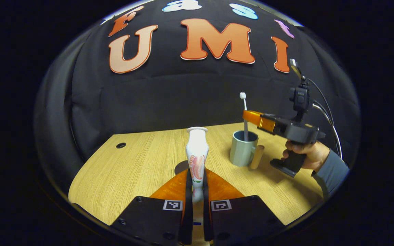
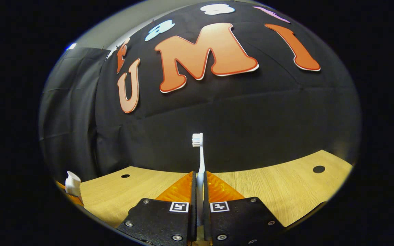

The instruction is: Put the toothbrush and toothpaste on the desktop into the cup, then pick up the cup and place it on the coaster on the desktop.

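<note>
Left gripper (image 1: 197, 181): clenched on the toothpaste, both fingers pressed against the tube's lower body, the tube standing upright between them above the desktop.
Toothpaste (image 1: 197, 153): a soft white plastic tube with a reddish printed panel on its front; it narrows at the waist and flares to a flat, rounded top end. In the right gripper view its white top (image 2: 73, 182) peeps in at the far left edge.
Right gripper (image 2: 199, 184): closed on the toothbrush handle, which runs up through the narrow gap between its fingers. In the left gripper view the same tool (image 1: 251, 118) hangs above the cup, its body a matt dark block with a pistol-style grip.
Toothbrush (image 2: 200, 153): a slim, smooth white stick, upright, with a small bristled head at the top. In the left gripper view its lower end (image 1: 245, 131) reaches down inside the cup's mouth.
Cup (image 1: 243, 148): a plain cylinder with a matt grey-blue wall and a darker inside, standing on the desktop to the right of the toothpaste; a tan, rounded handle (image 1: 257, 157) sticks out on its right side.
Hand (image 1: 306, 155): wrapped round the right gripper's grip, with a grey sleeve (image 1: 333, 171) behind it.
Desktop (image 1: 132, 171): pale wood-grain board with a rounded corner and a small dark round hole (image 1: 121, 145) near its back left.
Coaster (image 1: 181, 167): a dark flat patch on the desktop just behind the left gripper's fingers; I cannot tell its material.
</note>
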